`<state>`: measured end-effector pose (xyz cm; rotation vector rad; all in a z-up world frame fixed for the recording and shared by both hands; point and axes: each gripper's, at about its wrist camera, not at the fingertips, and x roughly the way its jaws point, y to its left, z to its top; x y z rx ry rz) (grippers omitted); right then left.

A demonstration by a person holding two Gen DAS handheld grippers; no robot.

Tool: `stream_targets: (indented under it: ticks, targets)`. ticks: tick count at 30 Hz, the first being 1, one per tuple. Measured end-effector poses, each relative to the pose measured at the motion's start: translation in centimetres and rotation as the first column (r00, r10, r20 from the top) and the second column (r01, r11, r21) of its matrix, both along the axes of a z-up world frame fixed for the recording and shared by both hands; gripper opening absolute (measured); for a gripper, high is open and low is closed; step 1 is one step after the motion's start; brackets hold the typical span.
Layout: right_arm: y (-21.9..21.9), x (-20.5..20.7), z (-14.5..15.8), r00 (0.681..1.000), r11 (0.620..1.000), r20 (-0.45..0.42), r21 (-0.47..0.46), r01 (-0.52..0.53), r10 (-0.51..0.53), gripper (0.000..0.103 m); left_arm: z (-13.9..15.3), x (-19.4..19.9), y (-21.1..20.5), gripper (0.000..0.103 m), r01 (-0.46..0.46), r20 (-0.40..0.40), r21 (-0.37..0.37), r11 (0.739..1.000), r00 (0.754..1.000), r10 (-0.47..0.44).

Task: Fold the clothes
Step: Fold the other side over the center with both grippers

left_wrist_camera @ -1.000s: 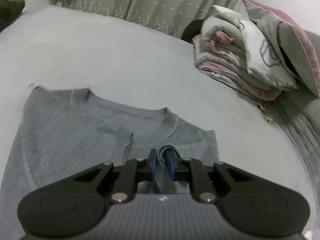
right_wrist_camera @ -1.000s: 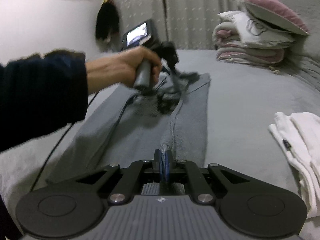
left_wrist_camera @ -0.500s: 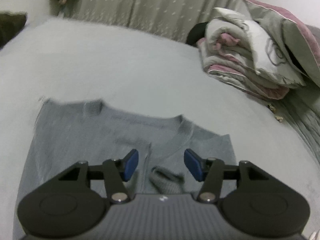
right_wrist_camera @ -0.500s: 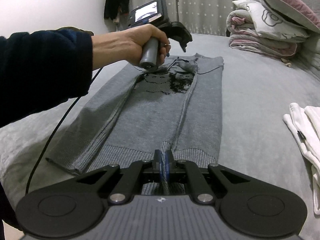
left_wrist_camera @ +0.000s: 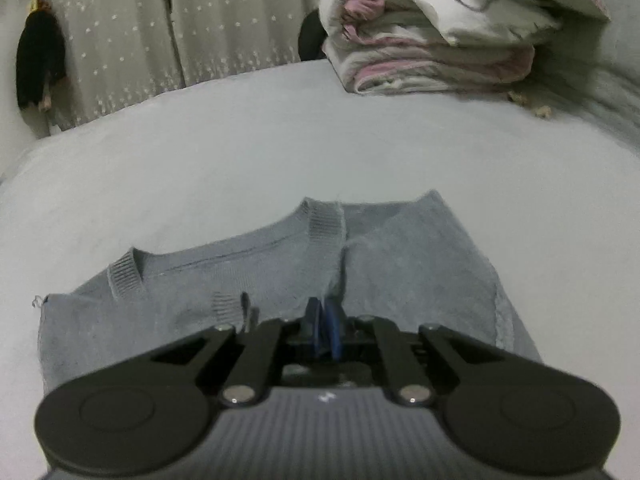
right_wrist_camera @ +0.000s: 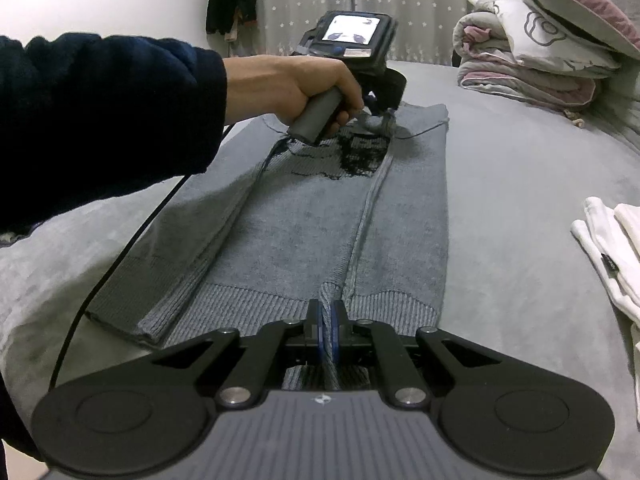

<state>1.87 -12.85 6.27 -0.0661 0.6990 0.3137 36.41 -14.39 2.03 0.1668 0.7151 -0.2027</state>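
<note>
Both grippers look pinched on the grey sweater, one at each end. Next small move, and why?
Probably lift both ends together and carry the pinched strip sideways. The right gripper is shut on the grey sweater at its ribbed hem, and the left gripper looks closed on cloth near the collar. The sweater lies long and narrow on the bed, sides already folded in.

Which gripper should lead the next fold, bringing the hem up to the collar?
Right. The right gripper is shut on the sweater at its hem, with the body laid out ahead. The left gripper is already at the collar, so it likely just anchors.
</note>
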Motion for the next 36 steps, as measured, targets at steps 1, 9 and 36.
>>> stream_targets:
  ticks: [1, 9, 36]
  targets:
    - [0.0, -0.1, 0.0, 1.000, 1.000, 0.003, 0.003, 0.003, -0.003, 0.007, 0.1, -0.1, 0.4, 0.005, -0.008, 0.003, -0.015, 1.000, 1.000, 0.008]
    - [-0.4, -0.5, 0.3, 0.999, 0.999, 0.025, 0.025, 0.028, -0.029, 0.007, 4.1, -0.3, 4.7, 0.005, -0.084, 0.003, -0.233, 0.969, 0.996, 0.087]
    - [1.3, -1.3, 0.4, 0.996, 0.998, 0.068, -0.047, -0.047, 0.050, 0.007, 4.8, 1.1, 13.1, 0.005, -0.330, -0.123, -0.290, 0.898, 0.944, 0.306]
